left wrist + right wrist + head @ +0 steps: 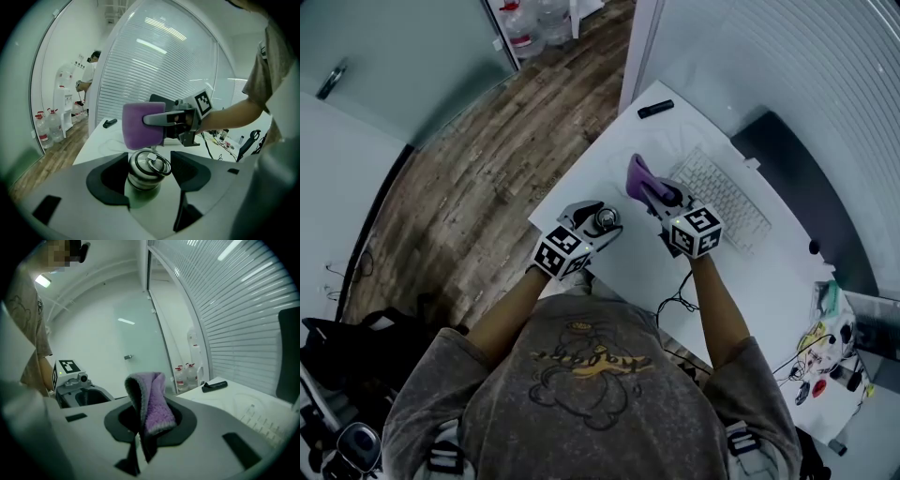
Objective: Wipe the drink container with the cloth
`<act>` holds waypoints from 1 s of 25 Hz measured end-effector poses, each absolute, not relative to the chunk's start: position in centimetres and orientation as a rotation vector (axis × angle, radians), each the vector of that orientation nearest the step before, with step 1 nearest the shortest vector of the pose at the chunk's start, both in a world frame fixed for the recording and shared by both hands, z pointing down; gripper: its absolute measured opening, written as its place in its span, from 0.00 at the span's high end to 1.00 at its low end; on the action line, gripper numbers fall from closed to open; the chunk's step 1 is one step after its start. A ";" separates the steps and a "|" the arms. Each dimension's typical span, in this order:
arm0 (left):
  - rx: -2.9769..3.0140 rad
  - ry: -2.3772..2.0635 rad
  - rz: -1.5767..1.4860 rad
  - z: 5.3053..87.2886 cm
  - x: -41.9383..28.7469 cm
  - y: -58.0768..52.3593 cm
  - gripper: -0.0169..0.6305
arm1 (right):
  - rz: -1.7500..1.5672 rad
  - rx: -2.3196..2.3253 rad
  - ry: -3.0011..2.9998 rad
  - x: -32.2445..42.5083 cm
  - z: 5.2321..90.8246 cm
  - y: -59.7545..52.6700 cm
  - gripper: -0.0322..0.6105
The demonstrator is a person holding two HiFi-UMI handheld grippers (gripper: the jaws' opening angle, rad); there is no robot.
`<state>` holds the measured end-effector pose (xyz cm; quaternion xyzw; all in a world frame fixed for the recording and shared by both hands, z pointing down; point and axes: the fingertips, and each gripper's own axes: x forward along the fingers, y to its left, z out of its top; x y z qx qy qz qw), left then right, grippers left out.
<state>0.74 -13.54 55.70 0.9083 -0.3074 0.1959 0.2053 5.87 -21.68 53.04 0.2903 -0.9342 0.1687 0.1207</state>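
Observation:
A steel drink bottle (607, 218) with a ring on its cap lies along my left gripper (592, 225), which is shut on it, over the near-left edge of the white table (619, 159). In the left gripper view the bottle (143, 171) sits between the dark pads (108, 180), cap pointing away. A purple cloth (637, 174) hangs folded from my right gripper (654, 193), which is shut on it. The cloth (142, 125) hovers just beyond the cap, apart from it. In the right gripper view the cloth (152, 404) stands up between the closed jaws.
A white keyboard (724, 199) lies right of the grippers. A black remote (655, 109) sits at the table's far corner. Cables and small items (825, 349) crowd the table's right end. Water jugs (525, 28) stand on the wooden floor, where a person (89, 71) is.

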 end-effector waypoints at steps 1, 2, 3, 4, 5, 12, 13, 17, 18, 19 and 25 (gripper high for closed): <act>2.532 -0.857 0.546 55.7 0.7 -13.5 0.53 | 0.493 0.803 -2.731 5.2 53.4 -21.9 0.87; 2.531 -0.858 0.546 55.7 0.7 -13.5 0.53 | 0.494 0.754 -2.733 4.6 53.8 -22.0 0.87; 2.531 -0.859 0.546 55.7 0.7 -13.5 0.53 | 0.494 0.701 -2.735 3.8 54.2 -22.1 0.87; 2.529 -0.860 0.547 55.7 0.7 -13.5 0.53 | 0.492 0.644 -2.737 3.1 54.6 -22.2 0.87; 2.528 -0.862 0.547 55.7 0.7 -13.5 0.53 | 0.487 0.586 -2.738 2.3 54.9 -22.2 0.87; 2.527 -0.870 0.553 55.4 0.9 -13.4 0.53 | 0.481 0.261 -2.734 -0.9 56.8 -21.9 0.87; 2.525 -0.874 0.548 55.4 0.9 -13.4 0.53 | 0.484 0.217 -2.729 -1.2 57.2 -21.7 0.87; 2.521 -0.886 0.544 55.5 0.7 -13.3 0.53 | 0.511 0.035 -2.712 -2.8 58.4 -20.7 0.87; 2.520 -0.887 0.545 55.4 0.6 -13.2 0.53 | 0.521 -0.006 -2.707 -3.1 58.7 -20.4 0.87; 2.519 -0.889 0.546 55.4 0.6 -13.2 0.53 | 0.532 -0.043 -2.701 -3.5 58.9 -20.1 0.87; 2.505 -0.896 0.547 55.5 0.6 -13.2 0.53 | 0.528 -0.251 -2.640 -5.1 59.7 -19.3 0.87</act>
